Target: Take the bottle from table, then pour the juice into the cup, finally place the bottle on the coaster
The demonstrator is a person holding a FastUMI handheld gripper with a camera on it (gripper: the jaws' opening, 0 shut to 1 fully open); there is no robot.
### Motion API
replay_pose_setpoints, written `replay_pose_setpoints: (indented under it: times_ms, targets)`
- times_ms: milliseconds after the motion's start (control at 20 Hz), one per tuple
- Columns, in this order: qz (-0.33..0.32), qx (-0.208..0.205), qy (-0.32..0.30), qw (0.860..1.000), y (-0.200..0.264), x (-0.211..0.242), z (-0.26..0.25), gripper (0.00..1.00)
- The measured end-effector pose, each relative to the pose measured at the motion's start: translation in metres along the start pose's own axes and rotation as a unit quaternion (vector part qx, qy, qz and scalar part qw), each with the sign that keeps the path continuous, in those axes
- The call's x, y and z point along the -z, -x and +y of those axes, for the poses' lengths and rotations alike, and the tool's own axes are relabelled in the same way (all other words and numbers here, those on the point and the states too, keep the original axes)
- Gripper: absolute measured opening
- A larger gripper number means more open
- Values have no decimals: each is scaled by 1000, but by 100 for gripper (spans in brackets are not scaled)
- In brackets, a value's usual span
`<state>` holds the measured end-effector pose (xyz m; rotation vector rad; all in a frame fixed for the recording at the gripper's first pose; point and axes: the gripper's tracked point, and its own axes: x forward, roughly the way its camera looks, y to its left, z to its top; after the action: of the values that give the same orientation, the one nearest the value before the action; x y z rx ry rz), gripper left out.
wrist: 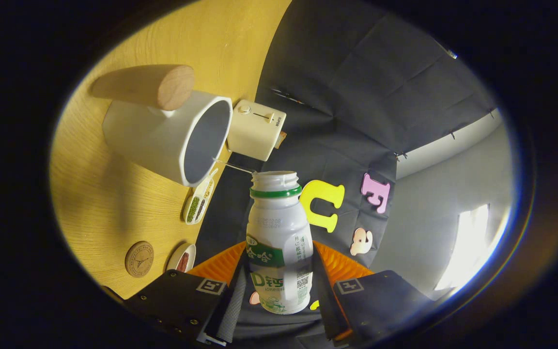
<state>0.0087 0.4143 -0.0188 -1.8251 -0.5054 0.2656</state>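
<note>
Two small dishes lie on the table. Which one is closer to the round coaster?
The round dish with something reddish inside, right beside the coaster. The oval dish with green filling lies farther, near the cup.

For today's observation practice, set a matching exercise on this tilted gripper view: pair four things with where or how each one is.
Things:
1. bottle
2. cup
3. coaster
4. toaster

Descriptions:
A. round wooden disc lying bare on the table
B. cream box just beyond the cup
C. white, wooden handle, mouth toward the bottle's neck
D. uncapped, clamped between the fingers of the gripper

Pairs: 1-D, 2-C, 3-A, 4-B
</note>
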Motion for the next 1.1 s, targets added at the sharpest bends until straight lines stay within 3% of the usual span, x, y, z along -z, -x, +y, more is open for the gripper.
replay_pose_setpoints:
  times_ms: [1100]
  targets:
    - [-30, 27, 56, 998, 4, -12, -6, 68]
